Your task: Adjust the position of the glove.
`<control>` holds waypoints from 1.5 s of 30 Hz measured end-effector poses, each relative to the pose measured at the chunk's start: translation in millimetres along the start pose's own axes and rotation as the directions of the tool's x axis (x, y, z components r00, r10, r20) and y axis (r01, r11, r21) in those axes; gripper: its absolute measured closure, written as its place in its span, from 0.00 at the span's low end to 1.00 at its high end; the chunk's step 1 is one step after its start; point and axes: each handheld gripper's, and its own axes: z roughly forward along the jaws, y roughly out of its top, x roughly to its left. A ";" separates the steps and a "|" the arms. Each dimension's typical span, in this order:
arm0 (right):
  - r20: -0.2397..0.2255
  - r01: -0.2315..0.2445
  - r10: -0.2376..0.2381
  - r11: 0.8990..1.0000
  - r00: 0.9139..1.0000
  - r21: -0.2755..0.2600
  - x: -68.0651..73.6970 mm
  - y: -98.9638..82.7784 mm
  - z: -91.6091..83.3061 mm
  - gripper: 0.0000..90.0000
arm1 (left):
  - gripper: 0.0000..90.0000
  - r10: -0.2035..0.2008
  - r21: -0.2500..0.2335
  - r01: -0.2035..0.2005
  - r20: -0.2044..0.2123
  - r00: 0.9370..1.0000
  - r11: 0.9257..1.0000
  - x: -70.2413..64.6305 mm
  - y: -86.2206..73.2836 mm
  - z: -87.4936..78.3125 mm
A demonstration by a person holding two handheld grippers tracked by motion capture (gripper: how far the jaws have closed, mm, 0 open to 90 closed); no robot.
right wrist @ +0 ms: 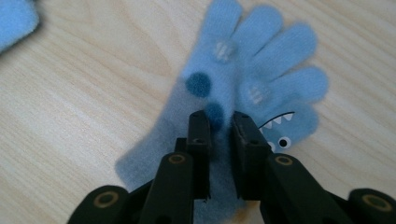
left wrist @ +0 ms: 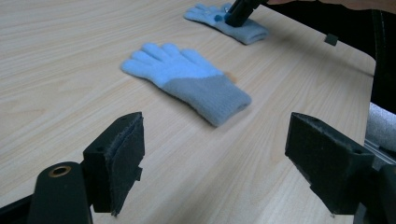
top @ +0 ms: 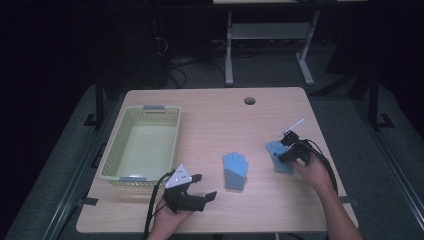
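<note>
Two light blue knit gloves lie flat on the wooden table. The plain glove [top: 235,170] [left wrist: 187,80] with a grey cuff rests mid-table, ahead of my left gripper [top: 200,189] [left wrist: 215,163], whose jaws stand wide apart with nothing between them. The second glove [top: 278,156] [right wrist: 247,88] [left wrist: 229,23] carries dark blue dots and a small monster face. My right gripper [top: 288,150] [right wrist: 222,126] presses down on it, jaws nearly closed and pinching a fold of its palm fabric.
A pale green plastic basket [top: 142,145] stands at the table's left side, just beyond my left gripper. A round cable hole [top: 249,100] sits near the far edge. Dark floor and table legs lie beyond the table.
</note>
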 end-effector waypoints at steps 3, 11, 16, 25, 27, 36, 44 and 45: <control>-0.006 -0.010 0.010 1.000 1.000 -0.002 -1.0 -0.1 -0.8 0.91 | 0.22 -0.006 -0.010 0.006 -0.003 1.000 1.000 -0.1 0.5 -1.1; -0.005 -0.003 0.003 1.000 1.000 -0.030 3.1 -0.5 -9.0 0.93 | 0.22 -0.005 -0.012 0.005 -0.007 1.000 1.000 0.6 0.7 -0.6; -0.007 0.004 -0.004 0.998 1.000 -0.060 5.7 0.1 -18.3 0.93 | 0.22 0.001 -0.011 -0.001 -0.007 1.000 1.000 0.7 0.9 -0.8; 0.006 0.033 -0.033 0.991 0.999 -0.130 21.2 4.7 -48.0 0.93 | 0.22 0.007 -0.029 -0.007 -0.015 1.000 1.000 -0.1 1.8 -3.6; -0.004 0.031 -0.032 0.989 0.999 -0.145 24.2 6.6 -53.5 0.93 | 0.22 0.006 -0.028 -0.007 -0.015 1.000 1.000 0.1 1.7 -3.5; -0.046 0.042 -0.051 0.983 0.998 -0.177 37.9 14.0 -70.1 0.93 | 0.22 0.004 -0.033 -0.005 -0.012 1.000 0.999 0.9 1.8 -4.1; -0.086 0.057 -0.077 0.976 0.993 -0.212 54.7 22.5 -78.8 0.93 | 0.22 0.005 -0.036 -0.006 -0.015 1.000 0.999 1.0 2.2 -5.1; -0.090 0.065 -0.086 0.974 0.992 -0.218 59.5 24.5 -80.4 0.93 | 0.22 0.009 -0.033 -0.009 -0.013 1.000 0.999 1.6 2.4 -5.6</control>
